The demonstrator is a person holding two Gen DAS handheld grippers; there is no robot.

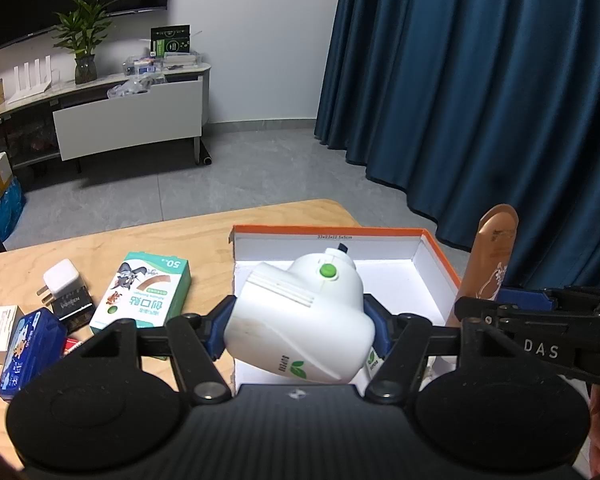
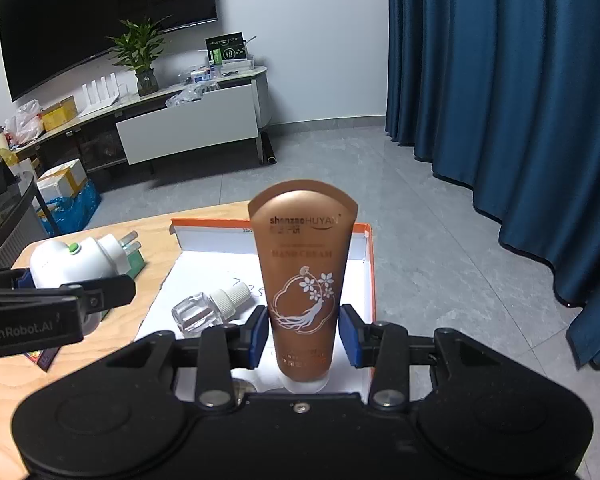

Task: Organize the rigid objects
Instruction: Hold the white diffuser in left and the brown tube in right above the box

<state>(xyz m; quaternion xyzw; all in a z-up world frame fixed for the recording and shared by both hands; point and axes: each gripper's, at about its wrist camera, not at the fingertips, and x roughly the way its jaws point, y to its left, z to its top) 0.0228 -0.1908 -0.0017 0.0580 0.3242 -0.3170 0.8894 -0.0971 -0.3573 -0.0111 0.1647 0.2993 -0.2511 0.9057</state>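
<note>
Right wrist view: your right tool (image 2: 303,334) clamped the hand cream tube (image 2: 302,276); left tool (image 1: 296,330) clamped the white plug-in (image 1: 300,320). Both best lowered flat into the box (image 2: 369,264).

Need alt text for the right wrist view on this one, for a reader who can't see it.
The right gripper holds a brown hand cream tube upright, cap end down, over an open orange-edged white box on a wooden table. A small clear bottle with a white cap lies in the box. At left, the left gripper grips a white plug-in device.
</note>
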